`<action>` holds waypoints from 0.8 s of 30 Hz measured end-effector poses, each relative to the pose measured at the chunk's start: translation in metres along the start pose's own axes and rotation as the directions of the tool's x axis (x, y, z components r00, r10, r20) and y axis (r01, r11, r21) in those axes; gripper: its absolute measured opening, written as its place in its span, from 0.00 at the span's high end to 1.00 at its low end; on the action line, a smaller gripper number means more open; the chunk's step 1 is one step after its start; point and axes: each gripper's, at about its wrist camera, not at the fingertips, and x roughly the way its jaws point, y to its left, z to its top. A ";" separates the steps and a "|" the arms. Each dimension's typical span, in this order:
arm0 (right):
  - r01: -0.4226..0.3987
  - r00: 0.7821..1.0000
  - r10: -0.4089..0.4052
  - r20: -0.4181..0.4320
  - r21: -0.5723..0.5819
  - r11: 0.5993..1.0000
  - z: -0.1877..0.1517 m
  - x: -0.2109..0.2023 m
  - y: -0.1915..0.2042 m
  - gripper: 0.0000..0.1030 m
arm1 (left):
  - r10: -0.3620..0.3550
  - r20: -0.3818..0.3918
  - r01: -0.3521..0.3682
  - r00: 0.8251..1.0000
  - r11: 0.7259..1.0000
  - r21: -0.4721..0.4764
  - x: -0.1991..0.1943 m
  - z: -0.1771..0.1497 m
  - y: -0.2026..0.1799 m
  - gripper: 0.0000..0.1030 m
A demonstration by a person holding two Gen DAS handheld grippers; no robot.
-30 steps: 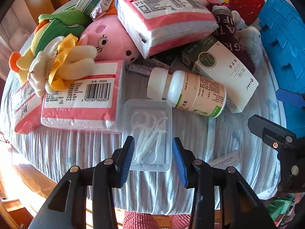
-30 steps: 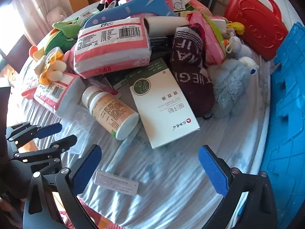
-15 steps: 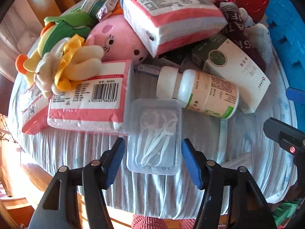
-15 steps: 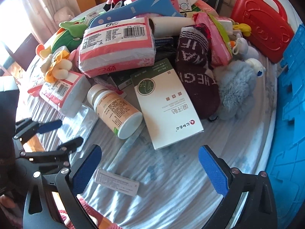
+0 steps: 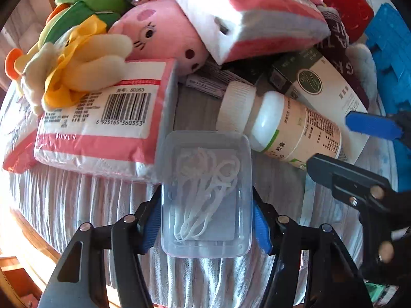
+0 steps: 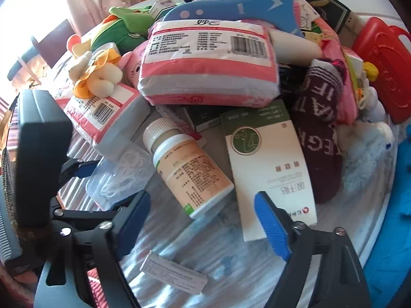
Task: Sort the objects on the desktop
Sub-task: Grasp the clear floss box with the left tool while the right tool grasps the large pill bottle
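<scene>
A cloth-covered table (image 6: 231,261) bears a bottle (image 6: 190,169) and a box (image 6: 269,164).

L gripper (image 5: 206,220) sits low & level, blue pads on either side of a clear plastic box (image 5: 205,195) — pads look to touch its long sides, contact not fully certain. R gripper (image 6: 203,220) is just to its right, jaws spread wide w/ nothing between them — tips hover over the cloth, angled toward the L one.

bottle (image 5: 282,128) text: blurred | red case (image 6: 385,69): cut off
</scene>
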 end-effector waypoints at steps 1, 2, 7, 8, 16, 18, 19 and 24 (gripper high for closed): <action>-0.006 1.000 0.006 -0.009 -0.004 1.000 0.003 0.005 0.001 0.34 | 0.013 0.004 -0.013 1.000 1.000 -0.003 0.000 -0.001 0.002 0.42; -0.010 1.000 0.010 -0.017 -0.012 1.000 0.006 0.010 0.003 0.34 | 0.037 0.013 -0.037 0.999 0.999 0.004 -0.001 -0.003 0.003 0.42; -0.021 0.997 0.021 -0.076 -0.009 1.000 0.012 0.038 0.008 0.38 | 0.096 0.031 -0.097 0.995 0.994 0.039 0.001 -0.008 0.003 0.42; -0.037 0.994 0.040 -0.104 0.026 0.999 0.011 0.043 0.006 0.39 | 0.102 0.035 -0.103 0.994 0.993 0.051 0.002 -0.008 -0.001 0.42; -0.012 0.997 0.010 -0.079 -0.026 1.000 0.023 0.044 0.018 0.21 | 0.094 0.054 -0.098 0.994 0.992 0.079 0.009 0.005 -0.015 0.42; -0.015 0.995 0.012 -0.103 -0.028 1.000 0.027 0.054 0.021 0.37 | 0.111 0.061 -0.116 0.992 0.989 0.092 0.010 0.005 -0.017 0.42; -0.018 0.994 0.015 -0.112 -0.026 1.000 0.027 0.057 0.022 0.38 | 0.110 0.065 -0.116 0.992 0.989 0.096 0.009 0.005 -0.018 0.42; 0.002 0.998 -0.002 -0.068 -0.005 1.000 0.023 0.040 0.024 0.45 | 0.114 0.114 -0.127 0.987 0.985 0.115 -0.005 0.004 -0.027 0.42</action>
